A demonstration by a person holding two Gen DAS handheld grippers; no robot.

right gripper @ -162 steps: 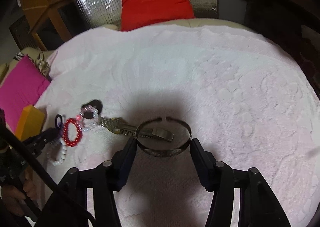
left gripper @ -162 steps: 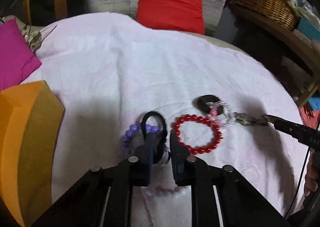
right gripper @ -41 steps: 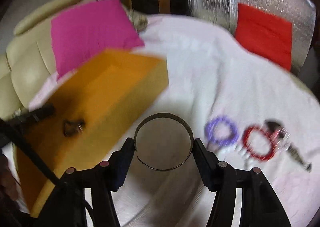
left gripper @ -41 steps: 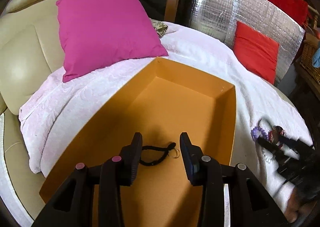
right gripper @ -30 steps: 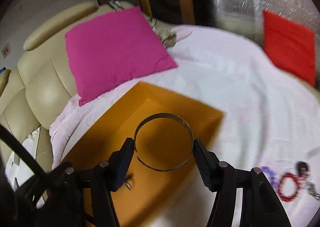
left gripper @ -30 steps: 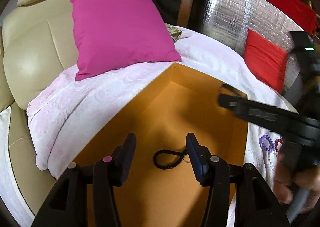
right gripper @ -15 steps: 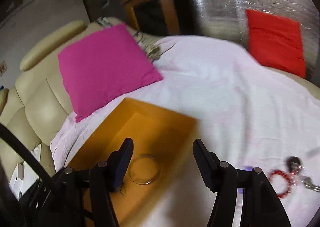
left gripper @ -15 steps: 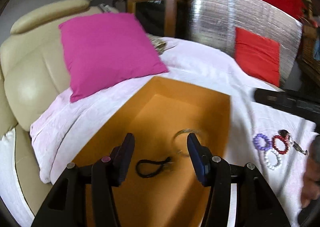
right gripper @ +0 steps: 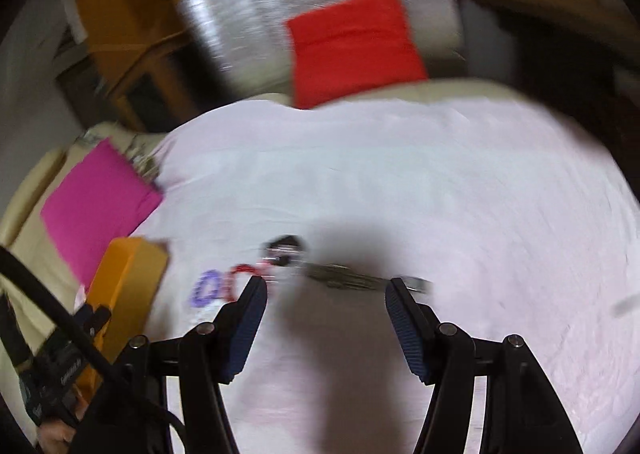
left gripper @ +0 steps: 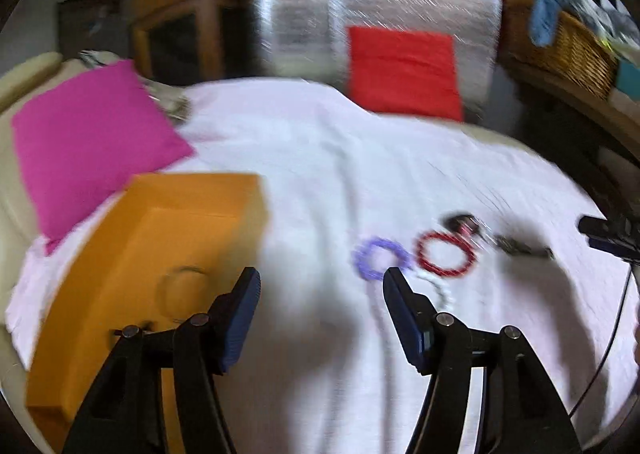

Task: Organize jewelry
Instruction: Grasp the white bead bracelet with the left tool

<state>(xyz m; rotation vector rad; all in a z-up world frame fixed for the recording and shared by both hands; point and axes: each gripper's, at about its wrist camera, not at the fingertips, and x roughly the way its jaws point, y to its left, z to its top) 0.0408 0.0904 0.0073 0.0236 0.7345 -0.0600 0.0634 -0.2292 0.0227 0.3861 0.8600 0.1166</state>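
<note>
Both views blurred. Pale pink cover (left gripper: 360, 158) on the bed, magenta pillow (left gripper: 88, 134) left, red cushion (left gripper: 404, 70) against silver foil (left gripper: 360, 2) behind. Orange box (left gripper: 132, 254) holds the bangle (left gripper: 180, 290). Purple (left gripper: 380, 258) and red bracelets (left gripper: 444, 254) lie on the cover beside it. Left gripper (left gripper: 320, 294) empty, jaws just widened; right gripper (right gripper: 326, 298) wide apart, empty. Only the left view looks into the box.
</note>
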